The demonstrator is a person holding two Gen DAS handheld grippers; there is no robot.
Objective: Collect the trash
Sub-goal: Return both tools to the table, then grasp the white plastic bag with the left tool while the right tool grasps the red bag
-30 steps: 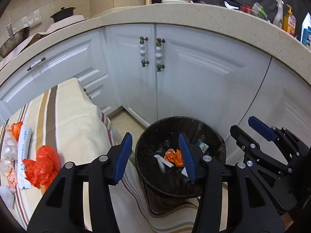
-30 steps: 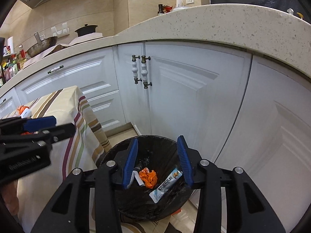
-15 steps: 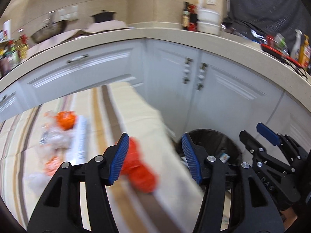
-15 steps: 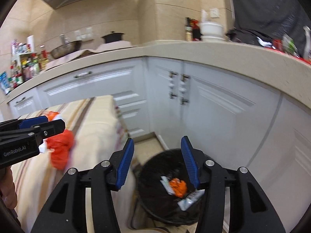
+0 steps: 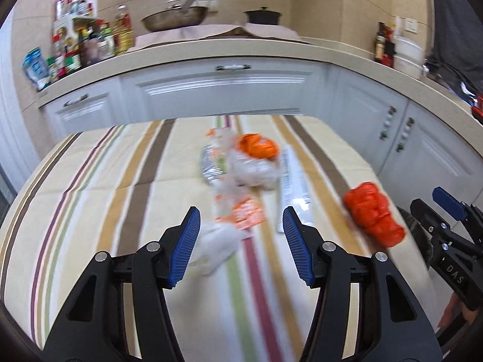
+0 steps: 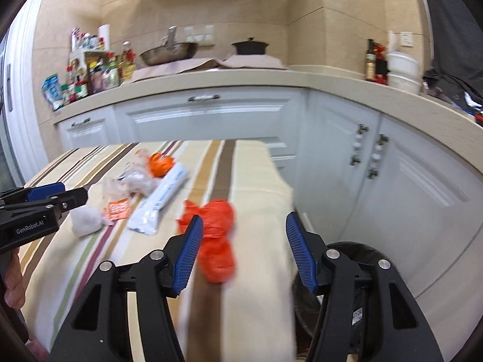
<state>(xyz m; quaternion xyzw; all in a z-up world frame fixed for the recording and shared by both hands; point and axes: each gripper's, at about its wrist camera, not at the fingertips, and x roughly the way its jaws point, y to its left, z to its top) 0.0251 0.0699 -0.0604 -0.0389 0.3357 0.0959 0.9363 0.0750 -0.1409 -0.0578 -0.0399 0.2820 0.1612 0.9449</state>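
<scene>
Trash lies on the striped tablecloth: a red crumpled bag, an orange wad, clear plastic, a long white wrapper, an orange-white packet and a white wad. My left gripper hovers open over the packet and the white wad, with nothing gripped. My right gripper has its jaws opening, empty, above the red bag near the table's right edge. The black bin stands on the floor to the right of the table.
White cabinets curve around behind the table and bin. The counter holds a wok, a pot, bottles and jars. Each gripper shows in the other's view: right gripper, left gripper. A hand holds the left one.
Both grippers swung left from over the bin to over the table, where the trash now fills the view. The right jaws have spread wider; the left ones are slightly wider.
</scene>
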